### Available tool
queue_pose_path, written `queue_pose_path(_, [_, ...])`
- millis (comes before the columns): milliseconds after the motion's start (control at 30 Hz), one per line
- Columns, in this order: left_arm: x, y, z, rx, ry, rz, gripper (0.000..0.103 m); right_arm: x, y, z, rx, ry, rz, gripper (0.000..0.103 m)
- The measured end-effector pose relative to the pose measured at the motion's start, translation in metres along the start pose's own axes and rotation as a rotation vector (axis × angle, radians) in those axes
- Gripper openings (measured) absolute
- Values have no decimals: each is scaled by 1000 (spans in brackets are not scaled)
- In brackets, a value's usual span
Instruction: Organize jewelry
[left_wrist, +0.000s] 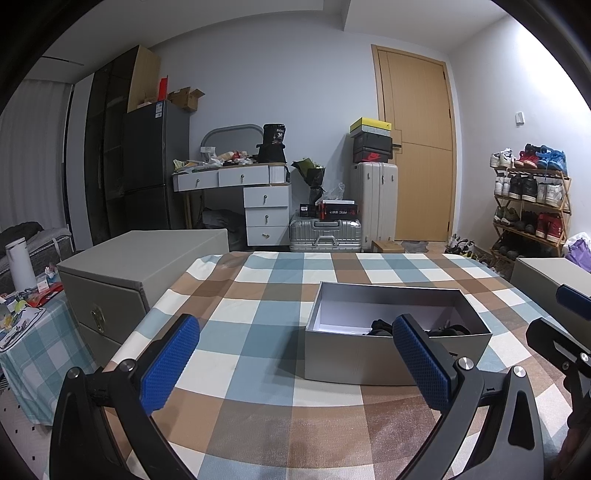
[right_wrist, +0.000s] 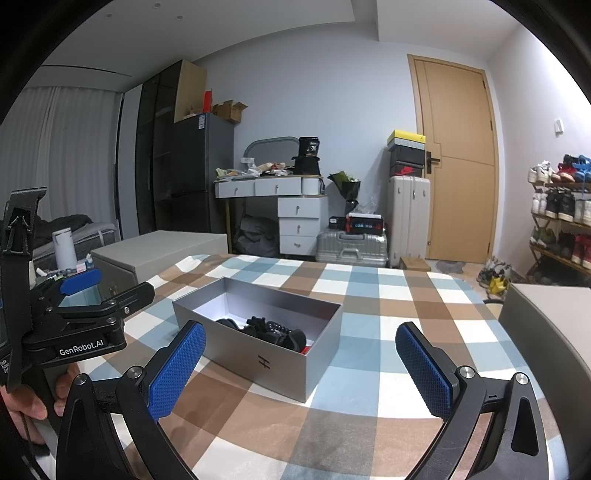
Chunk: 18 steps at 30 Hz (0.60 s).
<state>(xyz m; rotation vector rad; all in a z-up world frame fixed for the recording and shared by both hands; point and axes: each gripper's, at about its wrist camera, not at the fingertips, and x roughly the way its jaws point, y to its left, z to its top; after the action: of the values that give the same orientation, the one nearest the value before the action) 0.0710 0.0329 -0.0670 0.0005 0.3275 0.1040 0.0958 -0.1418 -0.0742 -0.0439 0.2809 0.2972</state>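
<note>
An open grey box (left_wrist: 391, 360) stands on the checkered tablecloth (left_wrist: 258, 302), with black jewelry pieces (left_wrist: 382, 328) lying inside at its near end. In the right wrist view the box (right_wrist: 266, 354) shows the black pieces (right_wrist: 271, 329) and a bit of red at its right end. My left gripper (left_wrist: 295, 360) is open and empty, held above the cloth just short of the box. My right gripper (right_wrist: 301, 363) is open and empty, in front of the box's near corner. The left gripper (right_wrist: 88, 295) also shows at the left of the right wrist view.
A grey drawer chest (left_wrist: 122, 284) stands left of the table, another grey chest (right_wrist: 546, 332) on the right. A side table (left_wrist: 26, 325) with a white bottle and clutter is far left. Suitcases, a dresser, a door and a shoe rack (left_wrist: 532, 206) stand behind.
</note>
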Motion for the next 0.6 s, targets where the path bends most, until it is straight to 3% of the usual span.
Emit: queue_pose_path(600, [0,-1,0,-1,2,1,102,0,0,0,0,1,0,103])
